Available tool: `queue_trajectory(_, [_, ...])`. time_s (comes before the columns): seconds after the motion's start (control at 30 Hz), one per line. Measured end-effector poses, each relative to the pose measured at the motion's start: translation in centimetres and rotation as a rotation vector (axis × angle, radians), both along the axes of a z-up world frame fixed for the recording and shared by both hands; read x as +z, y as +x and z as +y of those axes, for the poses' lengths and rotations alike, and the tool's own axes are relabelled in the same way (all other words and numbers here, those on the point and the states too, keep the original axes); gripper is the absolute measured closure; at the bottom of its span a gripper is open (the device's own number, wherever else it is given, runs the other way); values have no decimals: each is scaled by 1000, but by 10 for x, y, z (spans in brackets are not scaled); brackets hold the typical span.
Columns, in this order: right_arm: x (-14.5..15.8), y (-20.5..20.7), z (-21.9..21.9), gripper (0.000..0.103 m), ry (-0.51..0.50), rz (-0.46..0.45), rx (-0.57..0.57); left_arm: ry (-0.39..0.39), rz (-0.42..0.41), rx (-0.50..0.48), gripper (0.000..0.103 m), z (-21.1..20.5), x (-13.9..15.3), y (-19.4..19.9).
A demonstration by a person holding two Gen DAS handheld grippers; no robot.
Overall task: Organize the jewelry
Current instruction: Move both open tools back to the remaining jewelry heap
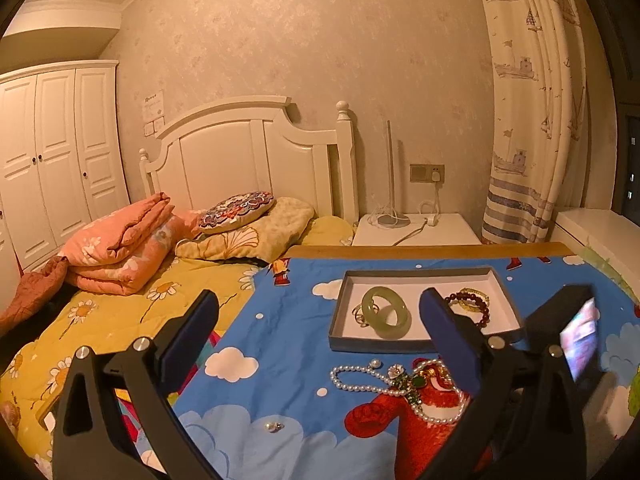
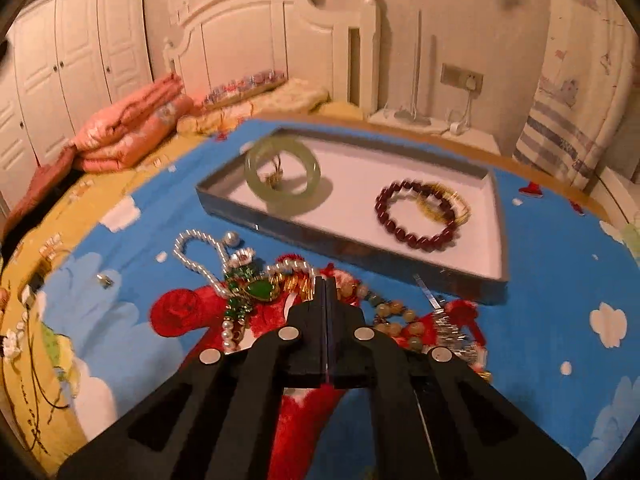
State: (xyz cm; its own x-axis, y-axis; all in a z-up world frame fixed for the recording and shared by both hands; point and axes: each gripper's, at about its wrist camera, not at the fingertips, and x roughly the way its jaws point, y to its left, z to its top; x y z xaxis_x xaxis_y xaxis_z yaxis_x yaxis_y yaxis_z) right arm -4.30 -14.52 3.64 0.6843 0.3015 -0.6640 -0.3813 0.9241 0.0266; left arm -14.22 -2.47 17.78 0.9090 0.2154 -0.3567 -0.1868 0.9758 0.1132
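Note:
A shallow grey tray (image 1: 376,345) (image 2: 352,249) with a white floor lies on the blue cartoon cloth. It holds a pale green jade bangle (image 1: 386,312) (image 2: 282,174), a dark red bead bracelet (image 1: 472,307) (image 2: 416,214) and a gold bracelet (image 1: 474,295) (image 2: 450,200). In front of the tray lies a tangled pile: a pearl necklace (image 1: 360,382) (image 2: 200,248), a green-stone brooch (image 1: 412,384) (image 2: 256,290) and a beaded strand (image 2: 394,316). My left gripper (image 1: 320,316) is open above the cloth. My right gripper (image 2: 325,280) has its jaws together over the pile; whether it pinches anything is hidden.
A small loose silver piece (image 1: 275,426) (image 2: 105,279) lies on the cloth to the left. The bed with a yellow flowered sheet (image 1: 100,320), folded pink quilt (image 1: 120,248) and pillows lies left. A white nightstand (image 1: 416,230) stands behind.

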Motion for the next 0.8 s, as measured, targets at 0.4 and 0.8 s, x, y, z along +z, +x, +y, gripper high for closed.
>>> queue_trajectory(0.4, [36, -26, -68, 94, 136, -58, 9, -174, 270, -45, 3, 43, -85, 47])
queue_trajectory(0.8, [-3, -9, -116, 24, 147, 40, -81, -67, 346, -335, 7, -45, -130, 76])
